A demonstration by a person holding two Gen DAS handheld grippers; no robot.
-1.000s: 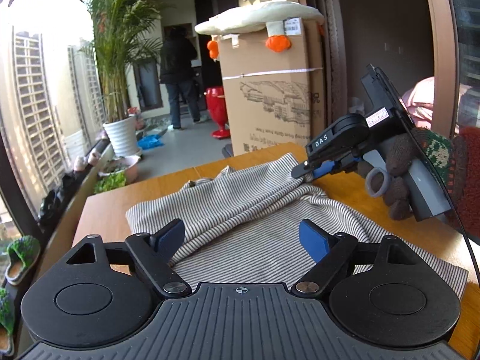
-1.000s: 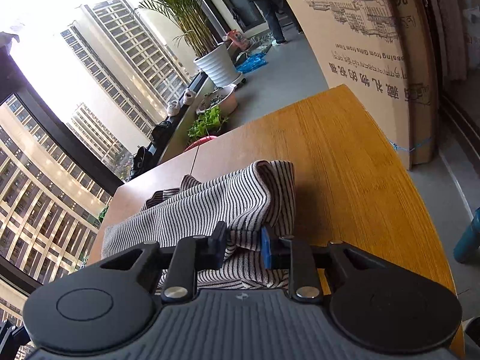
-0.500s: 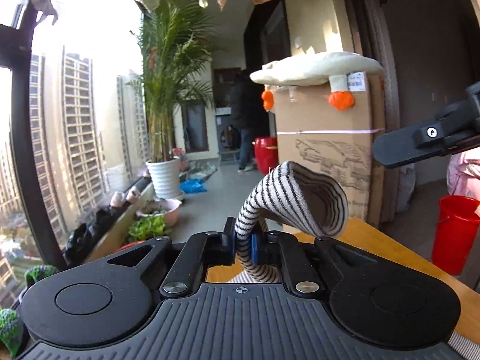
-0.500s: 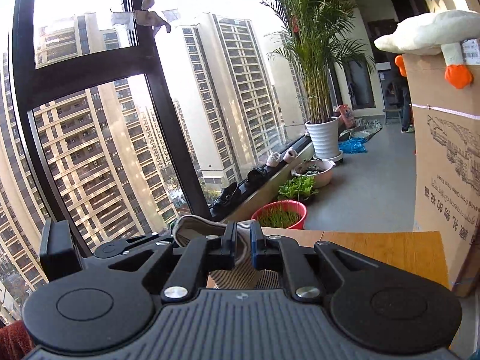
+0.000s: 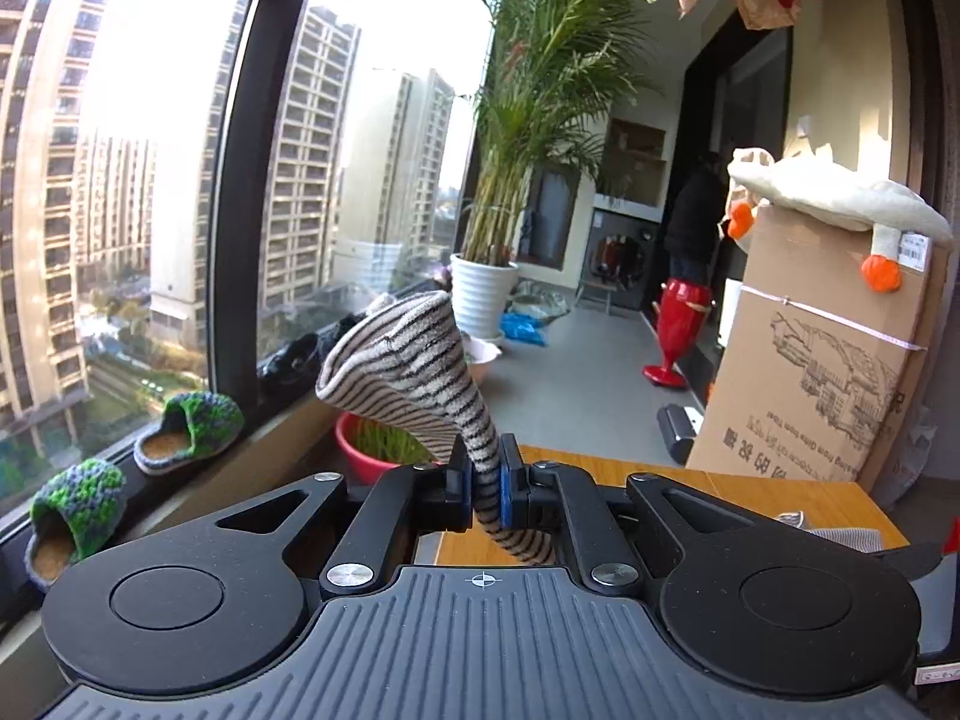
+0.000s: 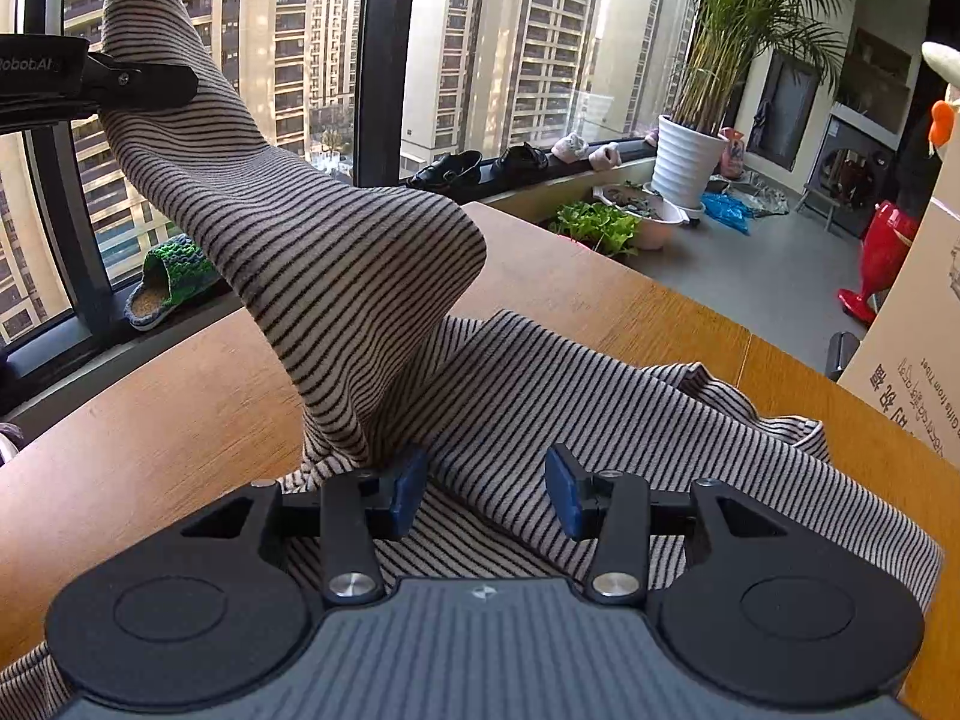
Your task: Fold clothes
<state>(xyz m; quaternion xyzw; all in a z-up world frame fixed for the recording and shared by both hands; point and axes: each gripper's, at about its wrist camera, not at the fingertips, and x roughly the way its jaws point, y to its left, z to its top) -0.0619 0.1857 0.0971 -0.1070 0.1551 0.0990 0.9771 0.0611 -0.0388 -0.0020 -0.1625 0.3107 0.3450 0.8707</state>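
Note:
A beige garment with thin black stripes [image 6: 540, 396] lies on the wooden table [image 6: 150, 420]. My left gripper [image 5: 485, 483] is shut on a fold of the garment [image 5: 414, 372] and holds it up off the table. In the right wrist view the left gripper [image 6: 174, 84] shows at the upper left, with cloth draping down from it. My right gripper [image 6: 486, 492] hangs low over the flat part of the garment, its jaws opening. Striped cloth lies under the gap, and the blue pads [image 6: 408, 492] do not press on it.
A tall cardboard box [image 5: 810, 372] with a plush goose [image 5: 840, 198] on top stands past the table's far right edge. A window sill with knitted slippers [image 5: 186, 432] runs along the left. Beyond are a potted palm [image 5: 483, 294], a red vase [image 5: 678, 324] and a person [image 5: 696, 228].
My left gripper closed on the garment and raised a fold. My right gripper, shut on cloth before, has spread its jaws and let go. Both views swung toward the window.

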